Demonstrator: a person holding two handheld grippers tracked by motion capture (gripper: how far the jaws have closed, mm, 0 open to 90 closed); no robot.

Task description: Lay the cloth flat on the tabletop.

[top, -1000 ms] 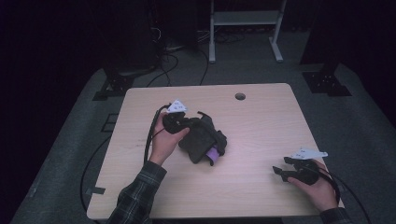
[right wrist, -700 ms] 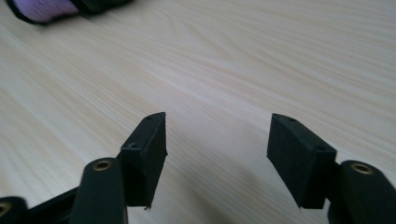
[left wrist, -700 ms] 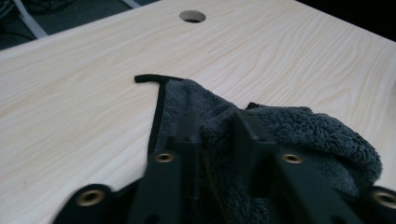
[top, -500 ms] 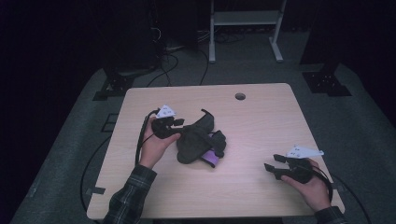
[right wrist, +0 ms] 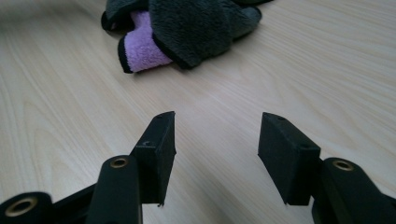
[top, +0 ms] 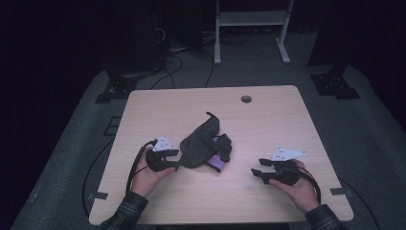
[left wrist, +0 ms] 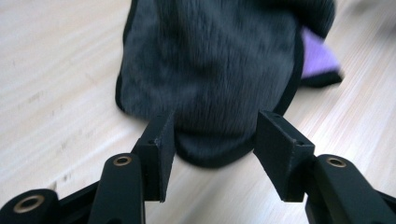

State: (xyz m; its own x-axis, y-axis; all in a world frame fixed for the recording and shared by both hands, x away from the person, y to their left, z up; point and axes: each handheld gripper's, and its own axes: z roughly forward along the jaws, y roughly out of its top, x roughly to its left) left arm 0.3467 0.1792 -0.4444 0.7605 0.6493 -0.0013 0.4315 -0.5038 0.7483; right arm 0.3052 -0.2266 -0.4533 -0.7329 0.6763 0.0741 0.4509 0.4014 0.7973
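On the counter (top: 158, 110), the dark cloth (top: 198, 143) is lying crumpled, folding not done; left hand-held gripper (top: 176, 164) is opening off its edge, right hand-held gripper (top: 258, 171) is waiting open, closing slightly.

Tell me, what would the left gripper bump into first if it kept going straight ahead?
Probably the dark grey cloth. The left gripper points right at its rounded edge, which lies between the open fingers, though how close is hard to judge.

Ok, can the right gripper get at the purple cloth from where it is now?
Probably yes. The right gripper is open with bare table between it and the purple cloth, whose near end sticks out from under the dark grey cloth.
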